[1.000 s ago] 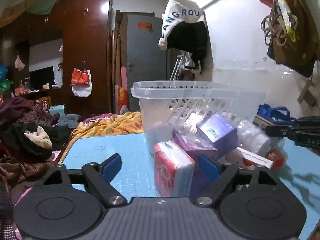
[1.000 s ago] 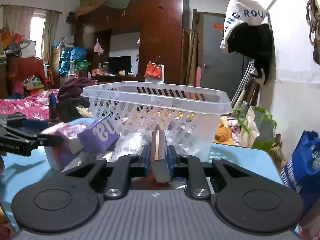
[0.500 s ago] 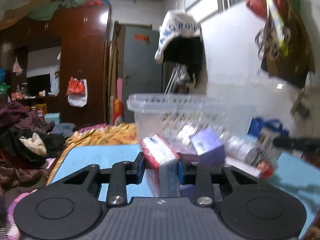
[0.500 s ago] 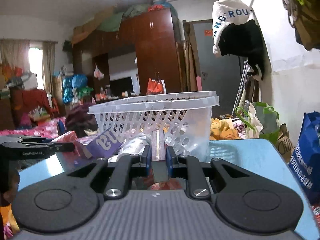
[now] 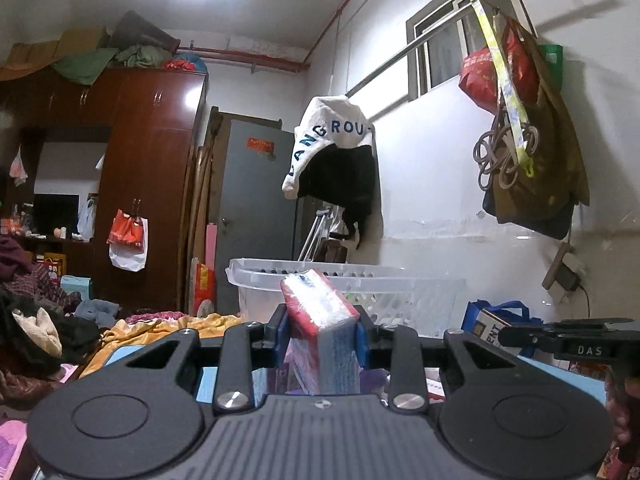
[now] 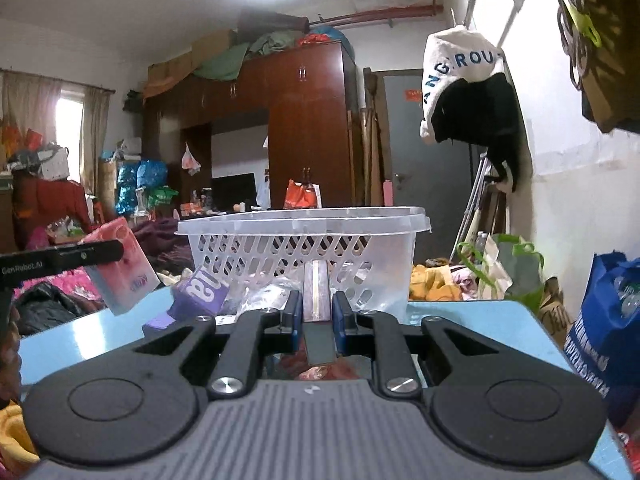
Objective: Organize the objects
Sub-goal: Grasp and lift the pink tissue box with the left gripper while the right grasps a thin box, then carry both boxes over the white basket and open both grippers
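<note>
My left gripper point(image 5: 320, 332) is shut on a red and white tissue pack point(image 5: 320, 312) and holds it lifted, in front of the white plastic basket point(image 5: 400, 280). The pack also shows at the left of the right wrist view point(image 6: 124, 268), held by the left gripper point(image 6: 60, 258). My right gripper point(image 6: 316, 320) is shut on a thin flat brown box point(image 6: 316, 304), just in front of the basket point(image 6: 304, 240). A purple box point(image 6: 200, 292) and clear wrapped packs point(image 6: 272, 292) lie on the blue table point(image 6: 460, 320) by the basket.
The right gripper's side shows at the right of the left wrist view point(image 5: 572, 336). A blue bag point(image 6: 608, 320) stands right of the table. Clothes hang on the white wall point(image 5: 336, 160). Piles of clothing point(image 5: 40, 328) lie beyond the table's left edge.
My left gripper closed on the tissue pack and lifted it off the table. My right gripper rose a little, still holding the flat box.
</note>
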`<act>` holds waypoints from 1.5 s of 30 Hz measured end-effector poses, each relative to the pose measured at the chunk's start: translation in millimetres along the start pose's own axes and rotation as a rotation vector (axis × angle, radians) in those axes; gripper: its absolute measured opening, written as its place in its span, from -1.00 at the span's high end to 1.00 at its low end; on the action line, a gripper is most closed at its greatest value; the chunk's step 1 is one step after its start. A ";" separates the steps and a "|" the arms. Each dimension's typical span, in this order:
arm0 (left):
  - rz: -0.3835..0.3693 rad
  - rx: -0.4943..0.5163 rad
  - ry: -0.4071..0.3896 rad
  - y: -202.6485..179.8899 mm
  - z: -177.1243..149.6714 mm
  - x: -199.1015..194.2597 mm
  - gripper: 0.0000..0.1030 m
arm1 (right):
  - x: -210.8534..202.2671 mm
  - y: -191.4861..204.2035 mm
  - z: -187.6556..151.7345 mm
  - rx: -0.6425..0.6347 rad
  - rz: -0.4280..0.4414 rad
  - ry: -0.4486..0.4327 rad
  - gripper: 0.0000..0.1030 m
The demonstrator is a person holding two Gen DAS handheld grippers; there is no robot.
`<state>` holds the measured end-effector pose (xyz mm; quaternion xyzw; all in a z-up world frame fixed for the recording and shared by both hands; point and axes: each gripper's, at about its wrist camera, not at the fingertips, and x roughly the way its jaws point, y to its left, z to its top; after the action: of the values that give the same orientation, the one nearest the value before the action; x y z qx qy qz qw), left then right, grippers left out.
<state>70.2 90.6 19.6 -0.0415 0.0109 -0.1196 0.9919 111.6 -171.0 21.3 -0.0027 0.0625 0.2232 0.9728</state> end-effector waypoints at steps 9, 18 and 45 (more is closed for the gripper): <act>-0.006 -0.001 0.001 2.0 -0.8 -2.5 0.30 | -0.5 0.0 -0.9 -0.003 0.001 0.005 0.65; -0.017 -0.018 0.010 5.9 -0.8 -6.1 0.30 | -3.5 -2.1 -1.2 0.017 0.006 -0.007 0.65; 0.007 -0.001 0.100 -0.8 99.9 94.0 -0.64 | 64.9 -7.8 78.9 -0.060 -0.035 0.060 -1.00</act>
<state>164.5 75.4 118.1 -0.0357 0.0609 -0.1179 0.9905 182.4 -147.3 91.5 -0.0398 0.0850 0.2079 0.9736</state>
